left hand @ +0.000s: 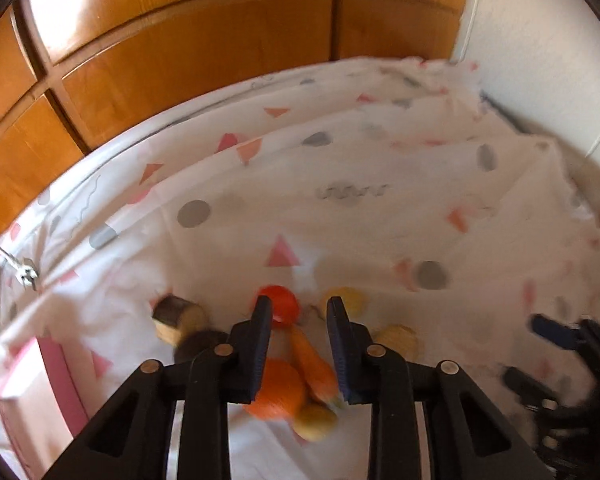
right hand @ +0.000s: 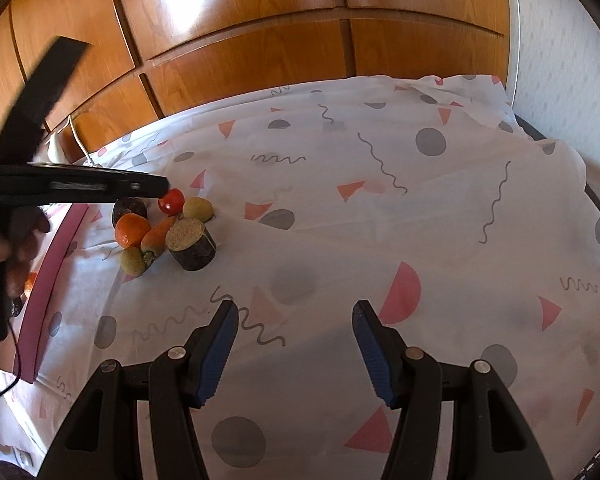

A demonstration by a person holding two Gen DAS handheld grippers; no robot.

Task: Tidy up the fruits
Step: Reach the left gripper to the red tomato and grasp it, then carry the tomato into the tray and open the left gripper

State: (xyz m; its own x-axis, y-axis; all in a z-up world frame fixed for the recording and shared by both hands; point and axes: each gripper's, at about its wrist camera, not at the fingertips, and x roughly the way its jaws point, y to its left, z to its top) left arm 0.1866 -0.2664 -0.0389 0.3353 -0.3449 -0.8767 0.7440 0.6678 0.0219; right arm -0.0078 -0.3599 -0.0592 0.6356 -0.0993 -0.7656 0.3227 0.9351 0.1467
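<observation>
A small pile of toy fruit lies on the patterned sheet point(right hand: 380, 208): a red tomato point(right hand: 171, 201), an orange point(right hand: 130, 230), a carrot point(right hand: 160, 234), two yellow-green fruits point(right hand: 133, 261) and a dark cylinder with a pale cut face point(right hand: 191, 245). My left gripper point(left hand: 298, 308) hangs just over the pile with its jaws drawn narrow and nothing pressed between the pads. Under it show the tomato point(left hand: 280, 304), carrot point(left hand: 314, 364) and orange point(left hand: 278, 392). In the right wrist view the left gripper point(right hand: 162, 188) comes in from the left. My right gripper point(right hand: 296, 320) stands open over bare sheet.
A pink box point(right hand: 56, 264) sits left of the pile, its wall point(left hand: 60, 368) also in the left wrist view, with something orange inside. A hand point(right hand: 4, 240) holds the left gripper. A wooden wardrobe point(right hand: 260, 40) stands behind, a white wall point(right hand: 560, 60) on the right.
</observation>
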